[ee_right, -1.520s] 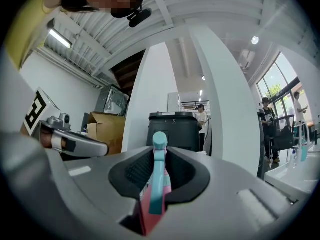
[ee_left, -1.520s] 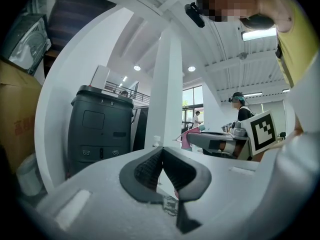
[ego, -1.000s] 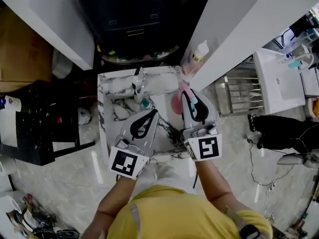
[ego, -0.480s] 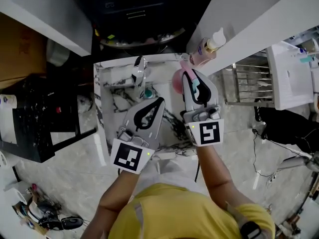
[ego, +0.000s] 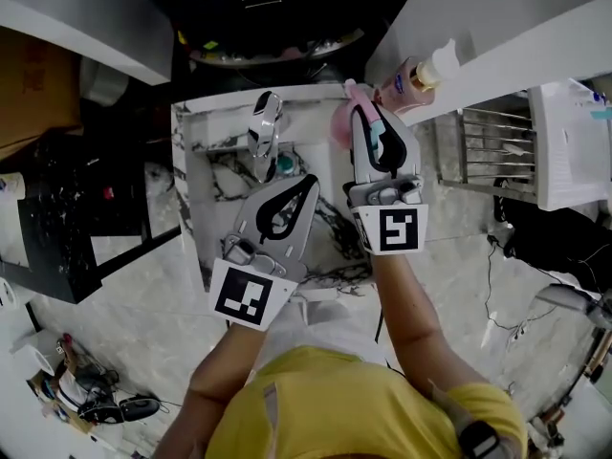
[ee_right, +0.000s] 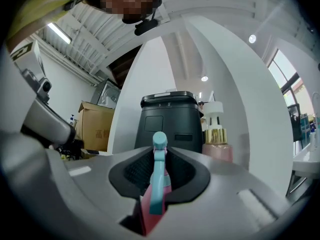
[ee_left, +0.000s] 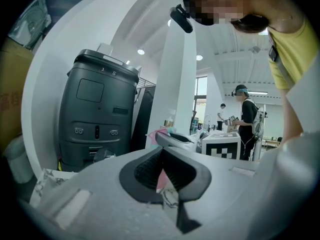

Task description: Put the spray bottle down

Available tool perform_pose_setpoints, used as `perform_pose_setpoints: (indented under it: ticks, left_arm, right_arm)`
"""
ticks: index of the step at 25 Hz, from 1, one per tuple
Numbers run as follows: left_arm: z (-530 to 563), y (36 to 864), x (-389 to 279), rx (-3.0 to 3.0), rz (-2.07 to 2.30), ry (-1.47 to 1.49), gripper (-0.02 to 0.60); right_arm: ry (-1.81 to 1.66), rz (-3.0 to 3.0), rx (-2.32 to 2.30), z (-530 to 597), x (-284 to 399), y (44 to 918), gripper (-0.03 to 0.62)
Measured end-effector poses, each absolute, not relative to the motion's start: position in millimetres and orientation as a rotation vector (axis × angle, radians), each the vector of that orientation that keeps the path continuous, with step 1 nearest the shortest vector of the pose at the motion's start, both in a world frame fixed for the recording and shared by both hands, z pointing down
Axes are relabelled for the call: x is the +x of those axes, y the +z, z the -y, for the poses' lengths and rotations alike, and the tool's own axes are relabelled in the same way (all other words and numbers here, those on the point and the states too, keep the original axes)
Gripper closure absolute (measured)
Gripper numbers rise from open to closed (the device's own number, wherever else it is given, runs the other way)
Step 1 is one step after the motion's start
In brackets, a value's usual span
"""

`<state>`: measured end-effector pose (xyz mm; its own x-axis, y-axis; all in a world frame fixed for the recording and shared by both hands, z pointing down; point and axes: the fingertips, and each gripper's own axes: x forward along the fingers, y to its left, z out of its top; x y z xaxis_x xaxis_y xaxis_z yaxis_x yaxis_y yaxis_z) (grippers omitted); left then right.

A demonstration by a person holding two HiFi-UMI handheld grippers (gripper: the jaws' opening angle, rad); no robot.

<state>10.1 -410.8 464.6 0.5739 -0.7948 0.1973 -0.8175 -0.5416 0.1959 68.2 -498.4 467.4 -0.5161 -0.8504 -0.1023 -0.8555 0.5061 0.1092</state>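
The spray bottle [ego: 341,122] is pink with a teal trigger head [ee_right: 159,176]. My right gripper [ego: 369,115] is shut on it, and the teal nozzle sticks up between the pads. It hangs over the back right corner of the marble sink [ego: 189,165], beside a pink pump bottle [ego: 417,75]. My left gripper [ego: 306,184] is over the middle of the basin, jaws shut with nothing between them [ee_left: 161,170]. The right gripper and a bit of the pink bottle [ee_left: 161,133] show just past its tips.
A chrome faucet [ego: 263,127] stands at the sink's back rim, with a teal drain plug [ego: 282,166] below it. A black bin [ee_right: 167,119] is behind the sink. A metal rack [ego: 488,156] is to the right, a black cart [ego: 67,218] and a cardboard box [ee_right: 95,126] to the left.
Both grippers have moved toward the back of the sink. The right one has carried the spray bottle closer to the pump bottle at the back right corner.
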Motion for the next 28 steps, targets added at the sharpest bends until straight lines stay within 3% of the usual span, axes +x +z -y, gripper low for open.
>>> perform_pose_setpoints:
  ticks: [21, 28]
  left_arm:
    - [405, 482, 14, 2.512, 1.285, 0.138, 0.58]
    - [399, 473, 20, 2.523, 1.264, 0.099, 0.58]
  right_arm:
    - [0.273, -2.695, -1.595, 517, 67, 498, 0.52]
    - [0.2, -2.766, -1.603, 512, 66, 501, 0.431]
